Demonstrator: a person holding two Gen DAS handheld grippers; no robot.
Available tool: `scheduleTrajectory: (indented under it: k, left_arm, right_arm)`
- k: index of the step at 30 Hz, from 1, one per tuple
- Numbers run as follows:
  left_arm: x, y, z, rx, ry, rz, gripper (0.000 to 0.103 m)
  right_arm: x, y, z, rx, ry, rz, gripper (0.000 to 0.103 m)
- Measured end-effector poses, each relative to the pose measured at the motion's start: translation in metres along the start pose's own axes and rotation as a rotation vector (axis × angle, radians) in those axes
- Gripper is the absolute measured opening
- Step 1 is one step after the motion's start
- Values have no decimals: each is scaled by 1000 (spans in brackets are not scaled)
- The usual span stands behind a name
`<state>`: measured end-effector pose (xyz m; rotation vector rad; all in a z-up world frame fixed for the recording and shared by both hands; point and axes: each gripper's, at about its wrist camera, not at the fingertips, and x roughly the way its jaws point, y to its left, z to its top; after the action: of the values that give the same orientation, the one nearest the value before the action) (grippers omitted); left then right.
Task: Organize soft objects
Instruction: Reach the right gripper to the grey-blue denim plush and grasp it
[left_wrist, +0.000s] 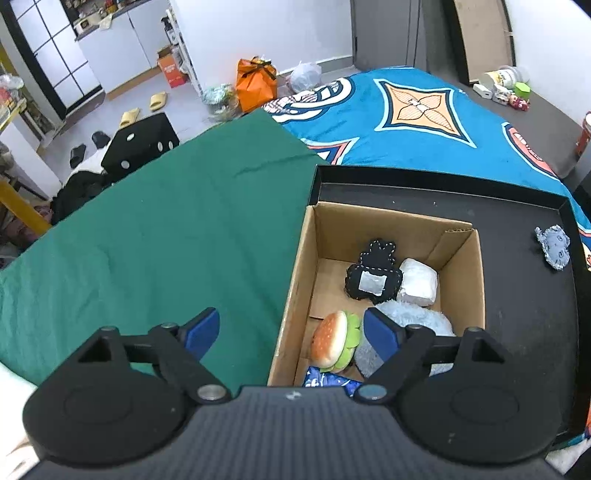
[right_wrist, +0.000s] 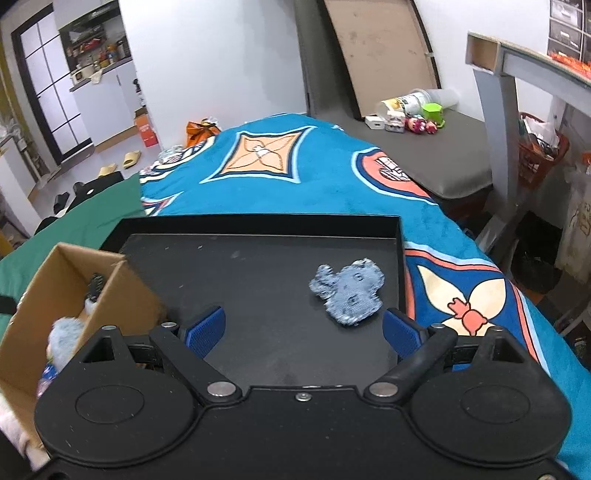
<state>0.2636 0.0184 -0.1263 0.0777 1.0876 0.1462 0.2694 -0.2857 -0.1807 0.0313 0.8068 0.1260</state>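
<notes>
A cardboard box stands in the left part of a black tray. Inside it lie a black stitched plush, a white pillow-like toy, a hamburger plush and a fluffy light-blue plush. My left gripper is open and empty, above the box's left wall. A blue denim plush lies on the tray floor; it also shows in the left wrist view. My right gripper is open and empty, just short of the denim plush. The box is at its left.
The tray rests on a bed with a blue patterned blanket and a green cloth. Past the bed are an orange bag, slippers, a black chair and a grey bench with small toys. A table leg stands right.
</notes>
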Motion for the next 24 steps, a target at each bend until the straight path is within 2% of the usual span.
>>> scheduleTrajectory:
  k: [5, 9, 16, 20, 21, 22, 24]
  left_arm:
    - [9, -6, 4, 28, 29, 30, 85]
    - [15, -9, 7, 31, 46, 46, 85]
    - [22, -14, 11, 49, 68, 79, 85]
    - [24, -14, 14, 59, 82, 87, 85]
    - [23, -14, 15, 63, 80, 93, 85]
    - [23, -14, 15, 69, 80, 95, 85]
    - [23, -13, 16, 75, 85, 89, 85]
  right_arm:
    - [22, -16, 7, 24, 18, -13, 83]
    - [42, -28, 9, 58, 39, -19, 69]
    - [65, -49, 14, 136, 59, -20, 52]
    - [79, -52, 16, 142, 84, -28, 51]
    - [83, -52, 16, 140, 93, -30, 45]
    - [87, -52, 15, 135, 106, -34, 34]
    - [94, -49, 12, 120, 138, -28, 28]
